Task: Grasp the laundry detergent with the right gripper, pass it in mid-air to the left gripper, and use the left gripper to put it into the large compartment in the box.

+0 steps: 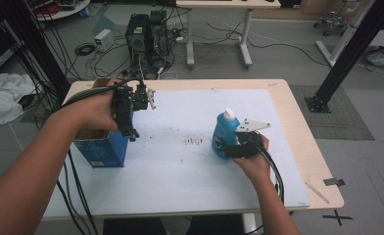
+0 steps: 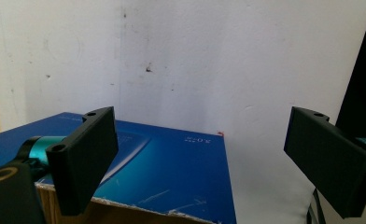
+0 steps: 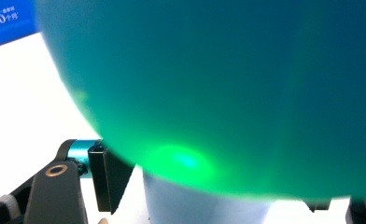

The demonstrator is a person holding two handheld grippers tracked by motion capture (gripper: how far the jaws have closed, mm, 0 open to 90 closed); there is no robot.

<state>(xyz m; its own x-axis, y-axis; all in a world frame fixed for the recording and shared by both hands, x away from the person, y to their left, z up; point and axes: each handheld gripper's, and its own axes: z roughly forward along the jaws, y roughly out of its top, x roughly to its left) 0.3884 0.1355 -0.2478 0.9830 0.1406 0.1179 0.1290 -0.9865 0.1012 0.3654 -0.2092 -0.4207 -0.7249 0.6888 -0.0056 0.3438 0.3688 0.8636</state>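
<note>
the blue bottle (image 1: pixel 223 137) with its white cap (image 1: pixel 229 114) stands upright on the white mat (image 1: pixel 180 171) in the right half of the table (image 1: pixel 298 147), nearer the right edge than the left. the right gripper (image 1: pixel 229 147) comes at it level from the near side, and its fingers (image 3: pixel 107 175) sit against the lower body of the bottle; in the right gripper view the bottle wall fills the frame and one pad meets it at the left, while the opposite pad is mostly hidden, so a full two-sided clamp cannot be confirmed. the left gripper (image 1: pixel 133 132) hangs over the blue box (image 1: pixel 102 147) at the left edge of the table, its fingers (image 2: pixel 85 154) spread wide with nothing between them. risks, as a judgement: the bottle body is round and smooth, so a low or off-centre grip may let it rotate or slip out on lifting; a one-sided push may tip it toward the far edge; excess squeeze on a soft wall could force liquid past the cap if the cap is loose. dark specks (image 1: pixel 194 141) lie on the mat just left of the bottle, and dragging rather than lifting would smear them.
</note>
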